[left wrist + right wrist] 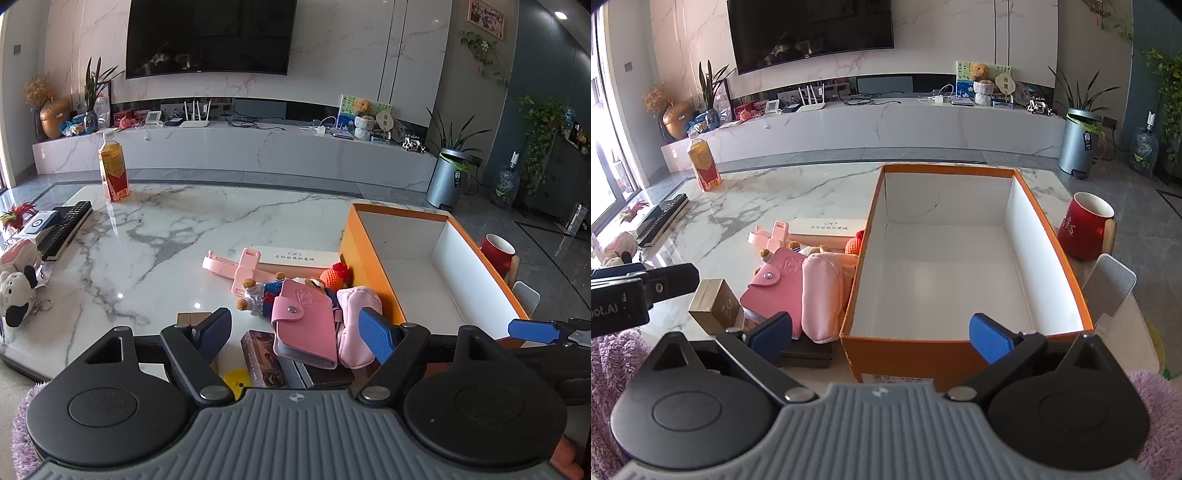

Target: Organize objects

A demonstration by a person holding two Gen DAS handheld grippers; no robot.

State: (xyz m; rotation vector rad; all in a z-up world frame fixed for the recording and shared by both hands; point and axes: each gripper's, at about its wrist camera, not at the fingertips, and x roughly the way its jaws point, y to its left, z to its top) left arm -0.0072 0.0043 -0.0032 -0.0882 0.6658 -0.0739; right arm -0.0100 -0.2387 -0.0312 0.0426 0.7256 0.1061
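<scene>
An open orange box (871,236) with a bare white inside stands on the marble table (147,236). Left of it lies a heap: a pink wallet (304,321), a pink pouch (360,325), a small teddy bear (258,295), an orange crochet ball (332,278), a pink plastic holder (240,266), a white case (295,256), a card box (262,354) and a gold box (714,302). My left gripper (295,334) hovers open over the wallet, touching nothing. My right gripper (882,336) is open above the box's near wall.
A tea bottle (113,170) stands at the far left of the table. Remotes (66,229) and a plush cow (16,295) lie along the left edge. A red mug (1086,225) sits just right of the box. Beyond the table runs a TV cabinet.
</scene>
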